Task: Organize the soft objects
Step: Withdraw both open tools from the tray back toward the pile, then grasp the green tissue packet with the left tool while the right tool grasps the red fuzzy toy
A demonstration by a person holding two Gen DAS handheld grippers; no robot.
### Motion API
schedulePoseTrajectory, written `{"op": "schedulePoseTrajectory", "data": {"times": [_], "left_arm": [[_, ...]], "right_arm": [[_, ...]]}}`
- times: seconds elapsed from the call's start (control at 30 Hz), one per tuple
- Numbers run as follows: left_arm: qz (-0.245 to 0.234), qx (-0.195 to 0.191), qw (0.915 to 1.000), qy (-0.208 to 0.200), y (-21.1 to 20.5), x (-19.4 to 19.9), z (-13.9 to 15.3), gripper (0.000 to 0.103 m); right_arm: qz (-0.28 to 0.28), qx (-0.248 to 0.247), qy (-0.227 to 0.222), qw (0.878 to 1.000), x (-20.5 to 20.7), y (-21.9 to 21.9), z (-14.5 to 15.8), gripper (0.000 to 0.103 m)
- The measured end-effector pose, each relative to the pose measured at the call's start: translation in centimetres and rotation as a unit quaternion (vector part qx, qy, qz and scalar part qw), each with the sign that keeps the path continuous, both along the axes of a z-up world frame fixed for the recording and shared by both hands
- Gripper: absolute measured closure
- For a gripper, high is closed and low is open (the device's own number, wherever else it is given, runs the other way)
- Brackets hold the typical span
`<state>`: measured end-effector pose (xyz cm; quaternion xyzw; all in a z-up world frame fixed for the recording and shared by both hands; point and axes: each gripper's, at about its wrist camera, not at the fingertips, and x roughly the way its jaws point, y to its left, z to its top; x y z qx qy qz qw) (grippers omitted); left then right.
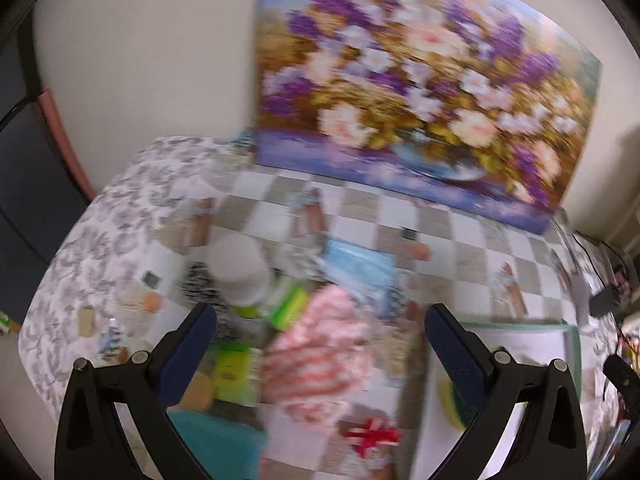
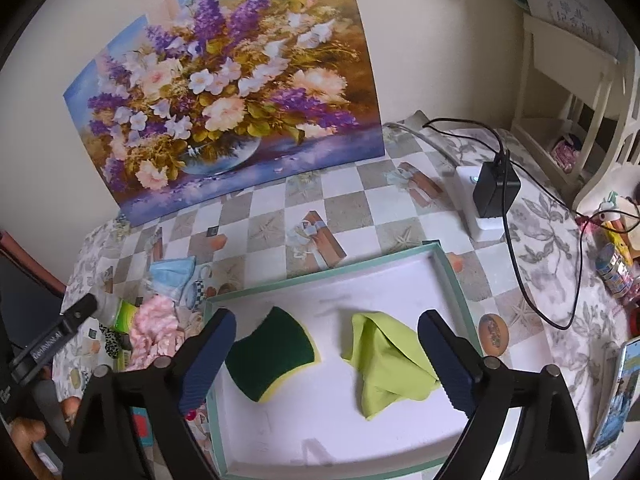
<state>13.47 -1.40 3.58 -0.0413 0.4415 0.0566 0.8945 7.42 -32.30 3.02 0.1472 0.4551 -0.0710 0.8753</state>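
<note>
So far the sponge [image 2: 272, 354] and green cloth [image 2: 384, 364] lie in the tray [image 2: 332, 276], both grippers spread and empty, while the pink cloth [image 2: 154, 332] and blue mask [image 2: 172, 274] wait on the table [image 2: 360, 200].

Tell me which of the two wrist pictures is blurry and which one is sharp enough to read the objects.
Left wrist view: motion-smeared, the pink cloth and painting streaked, only the left gripper crisp. Right wrist view: sharp, the sponge and green cloth clear in the tray, edges bent by fisheye.
</note>
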Motion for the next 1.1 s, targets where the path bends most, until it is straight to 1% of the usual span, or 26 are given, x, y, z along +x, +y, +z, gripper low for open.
{"op": "schedulePoseTrajectory", "data": {"times": [0.2,0.33,0.43,0.53,0.67,0.8,0.97,1.1], "left_arm": [[0.046,0.017,0.9987,-0.014,5.0,-0.9,1.1,0.0],[0.065,0.005,0.9977,-0.019,8.1,-1.5,1.5,0.0],[0.074,0.004,0.9972,-0.01,10.0,-1.8,1.4,0.0],[0.082,0.009,0.9965,0.008,11.7,-1.8,0.9,0.0],[0.085,-0.013,0.9957,0.034,13.9,-1.8,-0.5,0.0],[0.082,-0.021,0.9939,0.07,15.0,-1.4,-2.4,0.0],[0.061,-0.036,0.9906,0.117,14.6,-0.7,-5.1,0.0],[0.038,-0.038,0.9875,0.148,13.4,0.0,-7.0,0.0]], "right_arm": [[0.005,-0.004,-0.005,1.0,0.2,1.0,0.6,0.009],[0.02,-0.002,-0.02,1.0,0.3,2.2,1.4,0.009],[0.035,-0.004,-0.028,0.999,0.4,3.6,1.7,0.009],[0.058,0.008,-0.025,0.998,1.0,5.4,1.3,0.009],[0.094,0.011,-0.004,0.996,2.0,8.5,-0.2,0.009],[0.126,0.019,0.023,0.992,2.9,11.4,-2.1,0.009],[0.164,0.011,0.062,0.984,3.5,14.3,-4.7,0.009],[0.188,0.016,0.097,0.977,3.8,16.0,-7.2,0.009]]}}
